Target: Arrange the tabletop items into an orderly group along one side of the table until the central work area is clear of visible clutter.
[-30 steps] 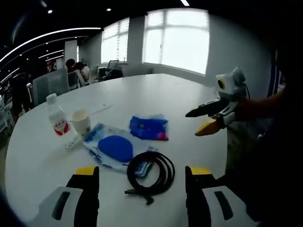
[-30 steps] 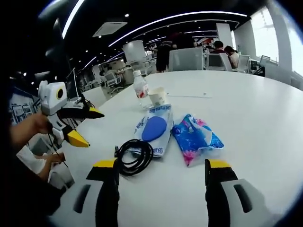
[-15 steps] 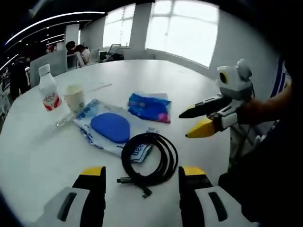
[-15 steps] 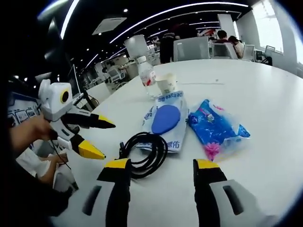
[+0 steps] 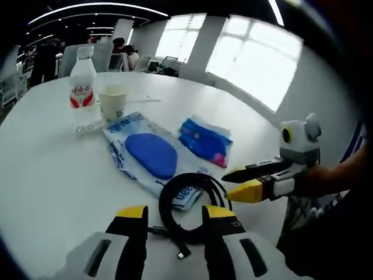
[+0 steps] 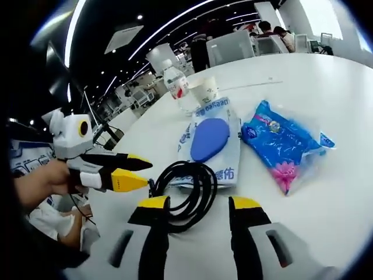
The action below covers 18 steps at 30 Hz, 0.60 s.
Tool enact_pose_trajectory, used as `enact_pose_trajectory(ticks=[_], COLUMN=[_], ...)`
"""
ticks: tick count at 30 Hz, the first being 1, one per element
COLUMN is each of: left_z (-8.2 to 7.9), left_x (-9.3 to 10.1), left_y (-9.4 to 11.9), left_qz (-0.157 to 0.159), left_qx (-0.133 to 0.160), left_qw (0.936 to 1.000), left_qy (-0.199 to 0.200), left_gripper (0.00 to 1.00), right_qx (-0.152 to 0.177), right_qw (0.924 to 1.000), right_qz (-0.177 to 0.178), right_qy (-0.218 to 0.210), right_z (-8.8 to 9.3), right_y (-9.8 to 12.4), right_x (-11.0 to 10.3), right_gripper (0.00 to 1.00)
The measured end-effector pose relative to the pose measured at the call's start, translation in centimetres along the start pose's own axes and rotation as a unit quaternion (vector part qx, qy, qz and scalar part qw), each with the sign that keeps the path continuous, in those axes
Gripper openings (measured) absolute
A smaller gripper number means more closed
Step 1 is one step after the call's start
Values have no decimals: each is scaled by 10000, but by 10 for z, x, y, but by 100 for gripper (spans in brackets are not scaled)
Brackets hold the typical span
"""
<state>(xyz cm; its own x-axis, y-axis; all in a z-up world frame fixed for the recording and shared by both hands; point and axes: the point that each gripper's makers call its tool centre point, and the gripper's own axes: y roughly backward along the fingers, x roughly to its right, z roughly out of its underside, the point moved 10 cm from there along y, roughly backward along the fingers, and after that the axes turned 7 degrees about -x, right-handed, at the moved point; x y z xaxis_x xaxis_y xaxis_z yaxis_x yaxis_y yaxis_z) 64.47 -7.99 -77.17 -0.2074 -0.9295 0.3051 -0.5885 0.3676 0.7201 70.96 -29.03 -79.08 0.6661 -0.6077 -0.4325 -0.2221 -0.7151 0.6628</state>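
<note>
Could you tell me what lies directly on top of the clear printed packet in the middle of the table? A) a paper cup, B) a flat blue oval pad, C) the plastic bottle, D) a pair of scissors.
B: a flat blue oval pad rests on the clear printed packet, while the paper cup and plastic bottle stand on the table beyond the packet's far end.
</note>
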Motion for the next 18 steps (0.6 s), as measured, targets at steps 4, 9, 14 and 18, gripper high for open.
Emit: enact_pose_trajectory(ticks=[4, 9, 14, 18], left_z=[2, 7, 11, 11], left_x=[-3, -2, -3, -1], left_y=[-7, -13, -16, -14], left_qz=[11, 150, 260, 242], left_qx=[-32, -158, -158, -132], left_qw=[9999, 9996, 9990, 9990], left_qy=[105, 199, 333, 359], left_gripper=[31, 30, 24, 19], right_qx=[-5, 15, 58, 72], right_qw=[9999, 9996, 9989, 9978], right_qz=[-72, -160, -203, -201], right_qy=[-76, -227, -421, -632], right_z=[0, 0, 0, -2], right_y=[-5, -8, -14, -16], right_x=[-2, -2, 3, 3], right_gripper=[32, 30, 21, 17])
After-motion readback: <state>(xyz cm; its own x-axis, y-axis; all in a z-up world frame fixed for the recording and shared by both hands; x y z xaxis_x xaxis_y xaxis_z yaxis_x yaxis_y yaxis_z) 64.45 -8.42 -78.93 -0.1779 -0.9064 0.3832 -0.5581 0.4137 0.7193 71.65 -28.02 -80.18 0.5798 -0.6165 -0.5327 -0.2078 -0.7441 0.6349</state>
